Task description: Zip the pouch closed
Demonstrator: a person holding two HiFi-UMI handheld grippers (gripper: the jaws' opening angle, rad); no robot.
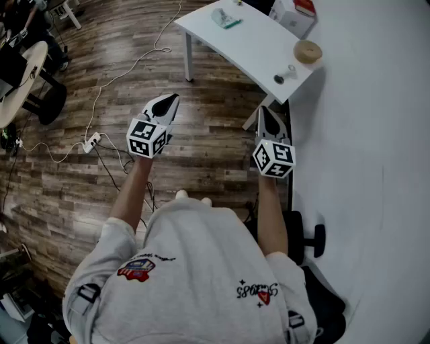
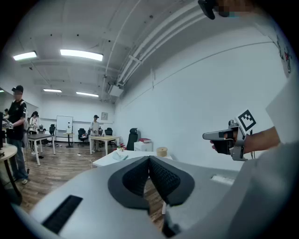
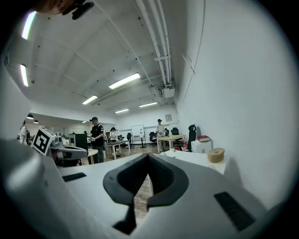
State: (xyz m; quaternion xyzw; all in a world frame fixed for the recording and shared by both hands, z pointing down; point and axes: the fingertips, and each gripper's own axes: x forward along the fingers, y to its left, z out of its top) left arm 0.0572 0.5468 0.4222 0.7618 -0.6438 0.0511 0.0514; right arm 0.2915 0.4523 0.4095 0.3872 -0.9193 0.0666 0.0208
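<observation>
Nearest, the left claw (image 1: 168, 102) and the right claw (image 1: 267, 111) are held out level in front of the person, well apart from each other over the wooden floor (image 1: 201, 141). Each claw's own view shows its ribbed pads pressed together at the tips with nothing between them, so both are closed and empty.

Beyond them stands a white tabletop (image 1: 259, 47). A roll of tape (image 1: 308, 52) sits at its near corner.

Farther along the tabletop lies what is probably the pouch (image 1: 225, 18), well out of reach of either claw. It is small in every view, so that reading is a guess.

Handling, judged from here:
- It should be light and soft, and apt to slide or bunch up if only the zip is pulled.
- One claw would best pin the fabric at the end where the zip starts.
- The other would pinch the slider's pull tab, which is small and easy to lose.

It looks pale, with a teal-green band across it, and it lies flat. Whether the zip is open cannot be made out.

A white box (image 1: 290, 17) stands past it by the wall.
</observation>
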